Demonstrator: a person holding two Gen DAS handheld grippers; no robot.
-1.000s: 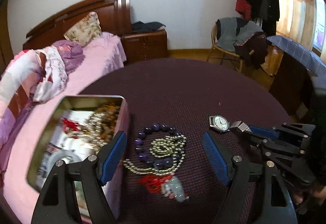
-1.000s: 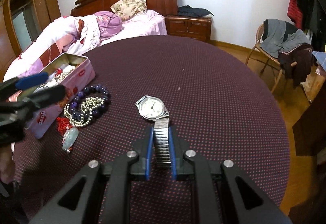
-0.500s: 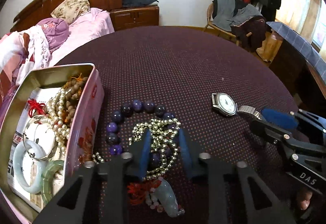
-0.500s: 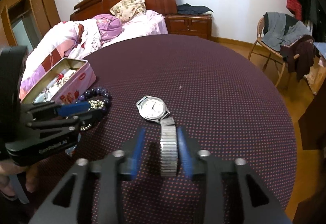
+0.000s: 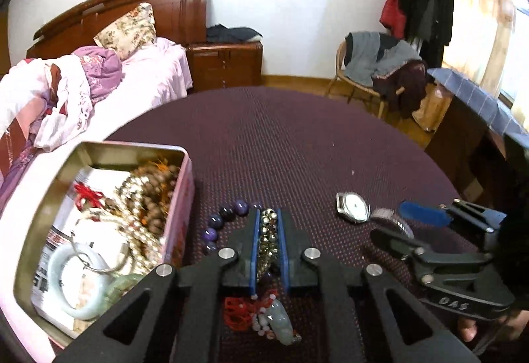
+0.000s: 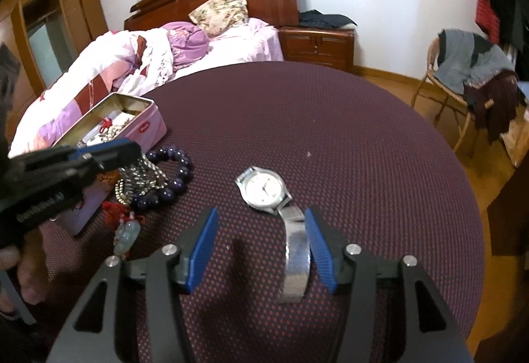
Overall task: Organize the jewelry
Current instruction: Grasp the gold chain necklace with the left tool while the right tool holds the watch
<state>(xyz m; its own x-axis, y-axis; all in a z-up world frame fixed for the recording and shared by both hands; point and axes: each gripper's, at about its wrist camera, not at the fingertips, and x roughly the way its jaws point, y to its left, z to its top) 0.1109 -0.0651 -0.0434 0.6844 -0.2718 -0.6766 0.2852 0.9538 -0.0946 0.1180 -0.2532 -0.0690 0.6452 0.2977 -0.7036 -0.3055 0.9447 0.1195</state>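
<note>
My left gripper is shut on a gold bead necklace, also seen in the right wrist view, which hangs lifted from the table. A purple bead bracelet and a jade pendant with red cord lie under it. An open pink tin at the left holds several pieces of jewelry. My right gripper is open. A silver watch lies on the table, its band beside the right finger, loose.
The round table has a dark purple dotted cloth. A bed with pink bedding stands behind the tin. A chair with clothes stands at the far right, off the table.
My left gripper came down over the jewelry pile, closed on the gold bead necklace and is lifting it. My right gripper opened and let go of the watch band.
</note>
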